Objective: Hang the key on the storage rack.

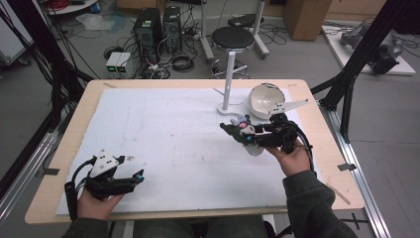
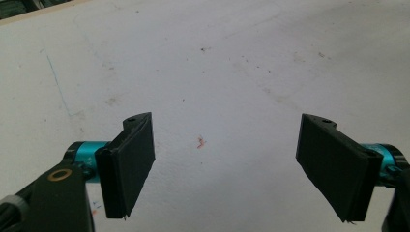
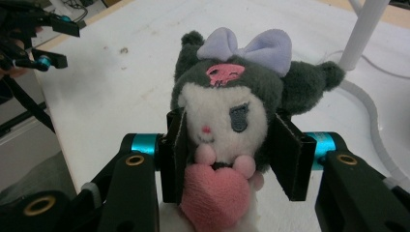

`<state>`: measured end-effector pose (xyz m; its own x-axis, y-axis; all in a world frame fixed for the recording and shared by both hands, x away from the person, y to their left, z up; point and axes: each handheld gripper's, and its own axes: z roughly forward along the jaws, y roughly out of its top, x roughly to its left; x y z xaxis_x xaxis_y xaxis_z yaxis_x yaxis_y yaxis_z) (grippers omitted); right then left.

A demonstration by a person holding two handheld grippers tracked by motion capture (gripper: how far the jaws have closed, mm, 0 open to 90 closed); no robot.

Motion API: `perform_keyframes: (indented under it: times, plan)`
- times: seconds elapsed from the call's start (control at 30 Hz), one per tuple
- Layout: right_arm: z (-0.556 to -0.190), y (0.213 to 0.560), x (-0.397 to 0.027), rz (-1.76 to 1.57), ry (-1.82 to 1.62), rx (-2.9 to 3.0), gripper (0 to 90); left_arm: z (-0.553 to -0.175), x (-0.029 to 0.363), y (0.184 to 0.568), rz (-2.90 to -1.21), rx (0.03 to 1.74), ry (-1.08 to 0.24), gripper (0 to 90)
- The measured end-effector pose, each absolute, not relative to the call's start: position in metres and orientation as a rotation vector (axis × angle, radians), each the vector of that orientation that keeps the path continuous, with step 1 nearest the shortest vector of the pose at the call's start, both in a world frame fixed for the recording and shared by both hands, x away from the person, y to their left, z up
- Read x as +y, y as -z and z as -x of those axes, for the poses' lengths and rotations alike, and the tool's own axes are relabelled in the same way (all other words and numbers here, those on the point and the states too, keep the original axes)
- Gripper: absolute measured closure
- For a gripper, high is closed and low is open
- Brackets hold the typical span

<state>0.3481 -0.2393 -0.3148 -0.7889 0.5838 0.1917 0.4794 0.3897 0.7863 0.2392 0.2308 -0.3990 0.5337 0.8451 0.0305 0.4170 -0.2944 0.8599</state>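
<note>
A small plush toy (image 3: pixel 225 113) with a dark grey hood, a lilac bow, a white face and a pink heart sits between the jaws of my right gripper (image 3: pixel 232 154), which is shut on its sides. In the high view the plush toy (image 1: pixel 241 130) hangs above the white mat, held by the right gripper (image 1: pixel 255 135) at the right of the table. My left gripper (image 1: pixel 138 176) rests low at the front left. Its jaws stand wide apart in the left gripper view, left gripper (image 2: pixel 225 164), with bare mat between them.
A white stand (image 1: pixel 228 82) with a round base rises at the back right of the mat (image 1: pixel 173 139). Beside it lies a white bowl-shaped shell (image 1: pixel 265 99) with a flat arm. A stool (image 1: pixel 233 39) and computer towers stand on the floor beyond the table.
</note>
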Motion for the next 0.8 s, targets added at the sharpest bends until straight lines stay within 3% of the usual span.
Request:
perform_keyframes:
  times: [0.8]
  plan:
    - [-0.385,0.281,-0.224,-0.946,-1.382,2.498,53.2,-0.239,0.232,0.398,-1.908,1.031,-0.630,21.9]
